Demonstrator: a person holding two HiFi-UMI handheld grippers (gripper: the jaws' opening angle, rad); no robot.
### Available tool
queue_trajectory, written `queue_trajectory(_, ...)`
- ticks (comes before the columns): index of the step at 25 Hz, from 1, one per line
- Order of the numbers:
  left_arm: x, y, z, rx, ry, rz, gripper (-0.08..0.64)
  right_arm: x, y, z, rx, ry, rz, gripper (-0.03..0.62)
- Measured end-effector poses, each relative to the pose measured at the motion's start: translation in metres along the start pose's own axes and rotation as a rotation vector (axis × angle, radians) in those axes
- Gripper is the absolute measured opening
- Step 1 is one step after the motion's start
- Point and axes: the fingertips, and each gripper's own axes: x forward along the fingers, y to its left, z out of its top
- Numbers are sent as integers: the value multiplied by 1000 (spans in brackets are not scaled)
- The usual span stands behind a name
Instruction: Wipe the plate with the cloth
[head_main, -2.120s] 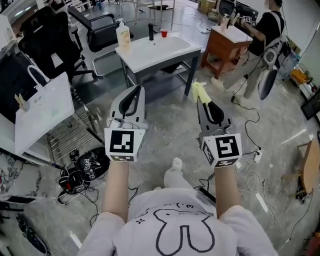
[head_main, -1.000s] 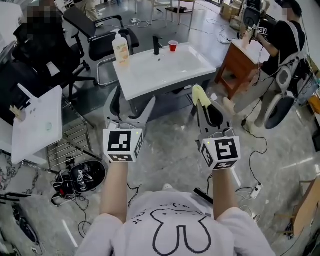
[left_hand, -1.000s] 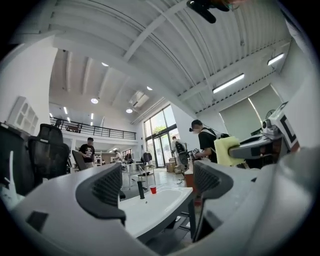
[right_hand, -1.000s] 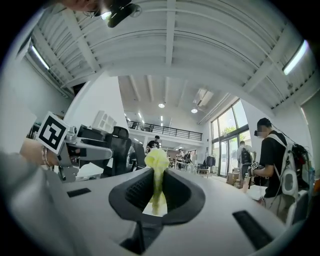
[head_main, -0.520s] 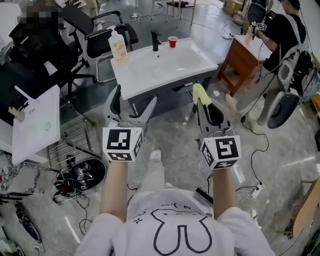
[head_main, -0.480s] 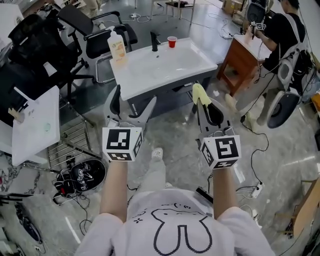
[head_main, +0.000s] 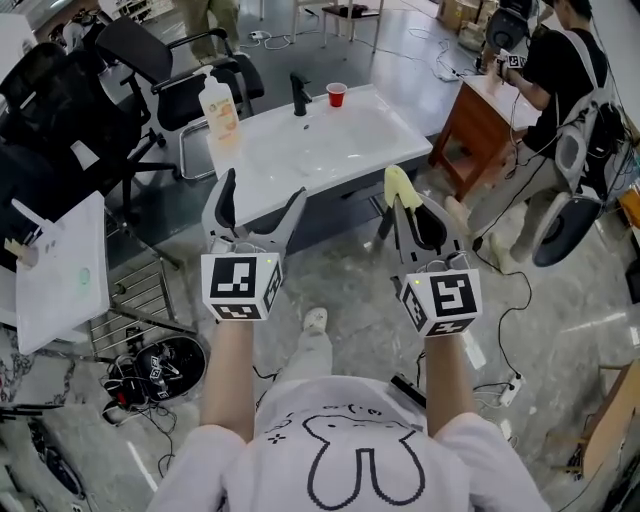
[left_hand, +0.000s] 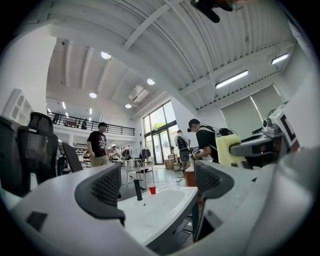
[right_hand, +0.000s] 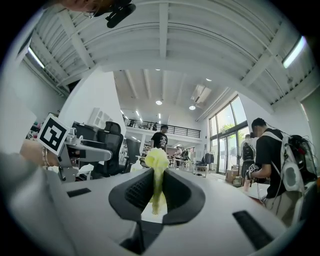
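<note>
My right gripper (head_main: 402, 200) is shut on a small yellow cloth (head_main: 396, 182), which sticks up from between its jaws. The right gripper view shows the cloth (right_hand: 157, 172) pinched between the two black pads. My left gripper (head_main: 263, 192) is open and holds nothing, its jaws spread over the front edge of a white sink table (head_main: 330, 140). The left gripper view looks between its open jaws into the white basin (left_hand: 155, 212), and the cloth (left_hand: 227, 149) shows at the right there. No plate shows in any view.
On the sink table stand a soap bottle (head_main: 220, 105), a black tap (head_main: 297, 95) and a red cup (head_main: 337, 95). Office chairs (head_main: 175, 55) stand behind, a wooden cabinet (head_main: 480, 110) and a person (head_main: 560, 50) to the right. A white panel (head_main: 60, 270) and cables (head_main: 150, 370) lie at the left.
The left gripper's jaws, together 2.1 s ago, now stand apart. The sink table has come nearer, and both grippers now reach its front edge. The cloth stays in the right gripper.
</note>
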Motion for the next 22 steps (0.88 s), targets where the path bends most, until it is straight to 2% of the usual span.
queue_trajectory(14,147,79,-41,-42,25,-9,446,154,-57,-27,4,52,-29,52)
queue_trajectory(22,226,132,-77,-84,52,-22,446,253,-69,-45,-4,87,-19,51)
